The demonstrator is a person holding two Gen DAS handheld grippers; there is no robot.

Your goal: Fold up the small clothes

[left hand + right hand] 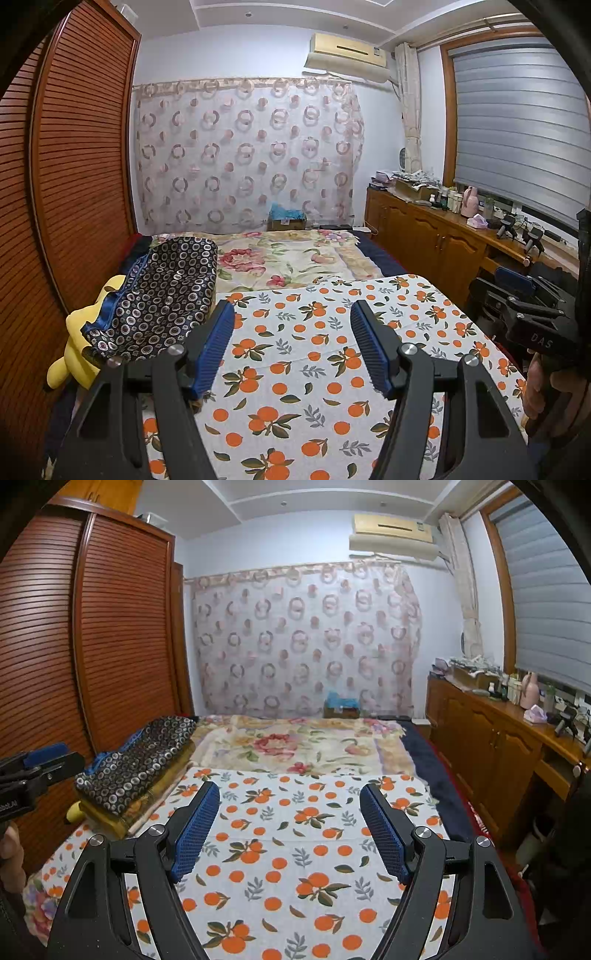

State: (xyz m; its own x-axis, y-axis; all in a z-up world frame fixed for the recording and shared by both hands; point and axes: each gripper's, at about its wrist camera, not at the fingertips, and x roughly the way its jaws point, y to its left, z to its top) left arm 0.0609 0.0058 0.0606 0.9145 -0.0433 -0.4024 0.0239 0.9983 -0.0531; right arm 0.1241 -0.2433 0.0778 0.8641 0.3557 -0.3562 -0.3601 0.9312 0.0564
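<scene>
Both tongs are hovering over the orange-print cloth [314, 354] covering the near part of the bed [295, 746]. The left tongs [291, 317] are standing spread, with nothing between their blue pads [214, 347]. The right tongs [290, 801] are also gaping wide and empty. The dark circle-patterned garment [162, 299], trimmed in blue, is lying at the bed's left edge, resting on a stack of folded fabric [122, 812] beside the louvred wardrobe [110, 635]. A yellow plush toy [79, 332] is peeking out beneath it.
</scene>
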